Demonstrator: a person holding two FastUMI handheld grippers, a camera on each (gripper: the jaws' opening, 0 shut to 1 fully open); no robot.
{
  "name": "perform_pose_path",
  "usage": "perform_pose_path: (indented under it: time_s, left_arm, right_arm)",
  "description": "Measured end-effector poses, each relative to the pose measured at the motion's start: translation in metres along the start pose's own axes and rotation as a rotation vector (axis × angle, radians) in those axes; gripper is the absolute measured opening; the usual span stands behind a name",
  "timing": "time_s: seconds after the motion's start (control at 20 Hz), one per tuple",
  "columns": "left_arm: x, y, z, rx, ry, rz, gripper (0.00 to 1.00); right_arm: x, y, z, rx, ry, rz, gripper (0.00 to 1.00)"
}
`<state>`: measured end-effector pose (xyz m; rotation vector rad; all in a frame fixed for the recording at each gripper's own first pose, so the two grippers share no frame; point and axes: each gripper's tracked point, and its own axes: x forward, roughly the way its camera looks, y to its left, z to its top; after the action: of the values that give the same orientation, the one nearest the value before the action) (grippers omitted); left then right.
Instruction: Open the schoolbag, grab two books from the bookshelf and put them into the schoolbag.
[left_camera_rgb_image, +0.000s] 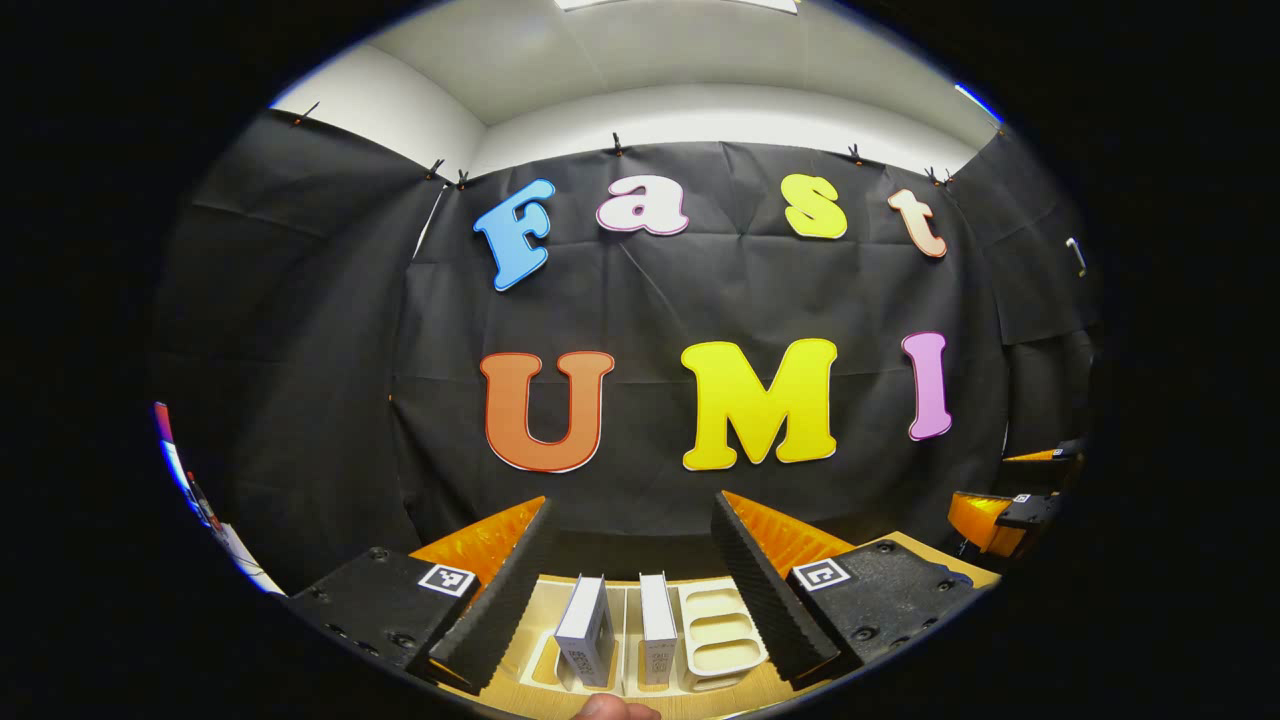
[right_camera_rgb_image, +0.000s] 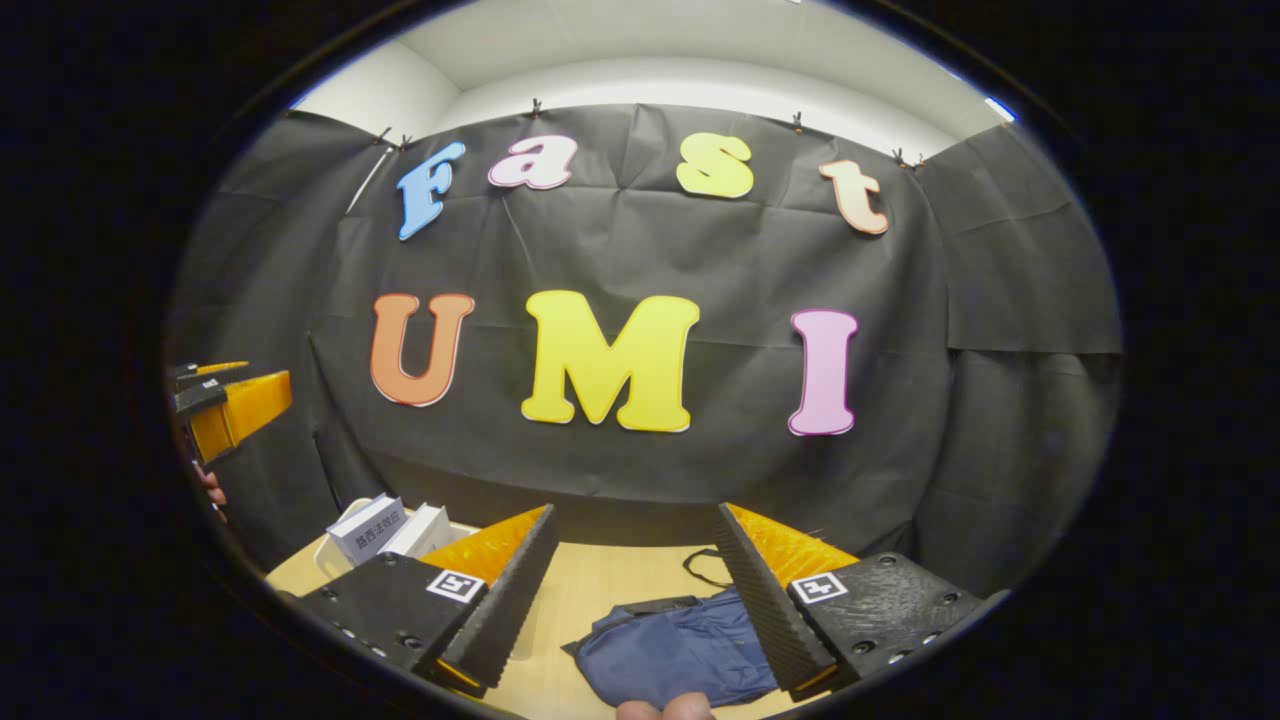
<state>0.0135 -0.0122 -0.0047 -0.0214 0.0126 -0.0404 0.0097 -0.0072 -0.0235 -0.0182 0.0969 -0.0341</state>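
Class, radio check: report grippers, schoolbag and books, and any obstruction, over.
Left gripper open, facing two books upright in the rack. Right gripper open above the schoolbag, lying flat on the table. Nothing between fingers and targets.

The schoolbag (right_camera_rgb_image: 670, 650) is partly cut off, apparently shut.

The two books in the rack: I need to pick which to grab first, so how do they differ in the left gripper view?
The left book leans to the right and shows a broad grey face; the right book stands upright and shows its narrow white edge. The left book sits in the rack's first slot, the right book in the next one. Both are thin, stand on end, and lie ahead between the open left claw's fingers.
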Motion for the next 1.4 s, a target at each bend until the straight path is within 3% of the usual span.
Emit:
perform_pose_path:
  time_s: [0.45, 0.7, 0.75, 0.8, 1.15, 1.4]
  left_arm:
    - [-0.003, 0.009, 0.004, 0.002, -0.017, 0.03, 0.99]
    - [-0.01, 0.018, 0.003, -0.01, -0.016, 0.06, 0.99]
    - [-0.012, 0.02, 0.003, -0.012, -0.016, 0.067, 0.99]
    - [-0.014, 0.021, 0.003, -0.019, -0.015, 0.072, 0.99]
    - [-0.028, 0.024, 0.003, 0.004, -0.016, 0.082, 0.99]
    - [-0.034, 0.034, -0.001, 0.01, -0.005, 0.103, 0.99]
  right_arm:
    - [0.014, 0.008, -0.089, -0.062, 0.254, 0.061, 0.95]
    - [0.019, 0.016, -0.188, -0.168, 0.534, 0.11, 0.99]
    - [0.018, 0.017, -0.205, -0.179, 0.587, 0.117, 0.93]
    - [0.017, 0.017, -0.221, -0.194, 0.631, 0.124, 0.99]
    - [0.033, 0.026, -0.32, -0.251, 0.892, 0.13, 0.99]
    - [0.046, 0.022, -0.365, -0.321, 0.986, 0.073, 0.96]
